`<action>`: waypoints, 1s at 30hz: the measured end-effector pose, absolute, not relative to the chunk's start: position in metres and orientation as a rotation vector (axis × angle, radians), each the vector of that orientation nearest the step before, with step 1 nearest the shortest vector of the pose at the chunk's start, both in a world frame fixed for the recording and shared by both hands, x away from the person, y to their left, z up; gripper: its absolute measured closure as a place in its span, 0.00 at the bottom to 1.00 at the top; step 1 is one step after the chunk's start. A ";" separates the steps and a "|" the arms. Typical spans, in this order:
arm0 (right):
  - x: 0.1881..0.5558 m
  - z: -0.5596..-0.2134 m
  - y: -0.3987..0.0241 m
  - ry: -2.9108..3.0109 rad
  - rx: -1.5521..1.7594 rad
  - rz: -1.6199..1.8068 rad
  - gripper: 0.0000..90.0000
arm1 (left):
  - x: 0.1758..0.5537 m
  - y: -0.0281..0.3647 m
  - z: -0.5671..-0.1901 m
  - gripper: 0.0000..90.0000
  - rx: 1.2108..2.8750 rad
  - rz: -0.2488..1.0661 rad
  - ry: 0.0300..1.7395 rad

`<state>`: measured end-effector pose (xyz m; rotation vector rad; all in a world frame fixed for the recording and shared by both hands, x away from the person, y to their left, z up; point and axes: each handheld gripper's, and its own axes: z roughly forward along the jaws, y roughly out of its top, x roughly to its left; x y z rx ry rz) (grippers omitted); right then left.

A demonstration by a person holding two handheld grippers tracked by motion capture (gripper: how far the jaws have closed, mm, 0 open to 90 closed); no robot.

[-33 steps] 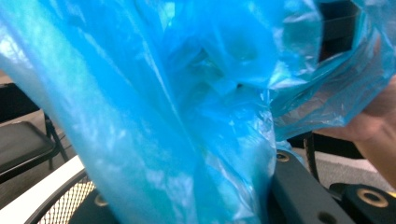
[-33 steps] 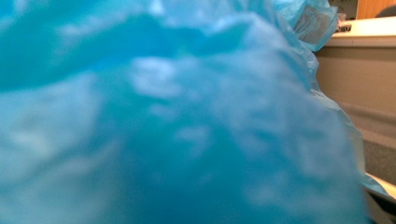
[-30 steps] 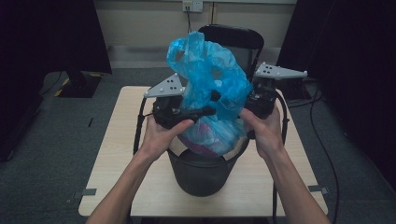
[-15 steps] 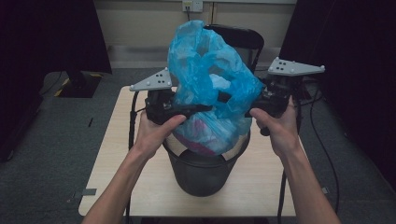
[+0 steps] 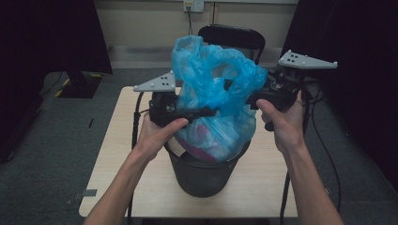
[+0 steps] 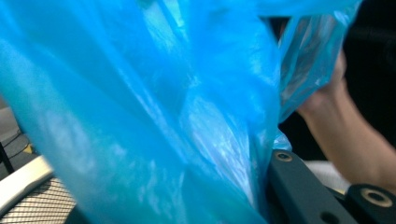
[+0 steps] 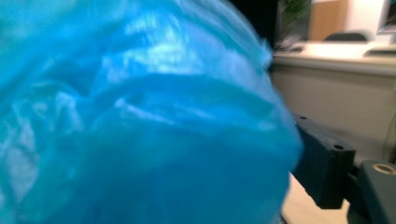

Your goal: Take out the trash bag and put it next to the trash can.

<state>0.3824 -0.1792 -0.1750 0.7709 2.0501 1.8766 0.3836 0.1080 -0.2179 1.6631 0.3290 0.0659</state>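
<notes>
Over the mouth of the black bin (image 5: 206,171), which stands on the pale wooden table (image 5: 112,154), a blue plastic bag (image 5: 213,101) bulges upward, its lower part still sunk inside the rim. The left gripper (image 5: 209,111) reaches in from the side, and its jaws look pinched together on a fold of the film at the bag's left flank. The right gripper (image 5: 251,96) sits against the bag's upper right edge; its jaws have just been opening, and with film draped across them in the right gripper view, whether the pads still press on it cannot be told.

The bag is thin, limp and slick, so it will likely crumple, stretch and slide rather than hold any shape. Something pinkish (image 5: 202,140) shows through near the bottom, which suggests modest weight pulling downward. Bunched film near the top edge offers the surest hold; a single layer might tear or slip free.
</notes>
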 end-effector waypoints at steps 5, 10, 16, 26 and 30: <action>0.374 -0.179 -0.173 2.146 0.709 1.788 0.31 | 0.390 0.119 -0.214 0.87 1.633 0.090 0.390; 0.368 -0.182 -0.186 2.129 0.702 1.868 0.33 | 0.391 0.126 -0.214 0.87 1.627 0.130 0.416; 0.371 -0.196 -0.196 2.102 0.736 1.899 0.31 | 0.387 0.122 -0.205 0.88 1.649 0.196 0.385; 0.370 -0.176 -0.191 1.938 0.760 2.022 0.25 | 0.388 0.088 -0.216 0.87 1.793 0.178 0.326; 0.373 -0.172 -0.188 1.883 0.803 1.865 0.26 | 0.384 0.085 -0.217 0.87 1.772 0.180 0.279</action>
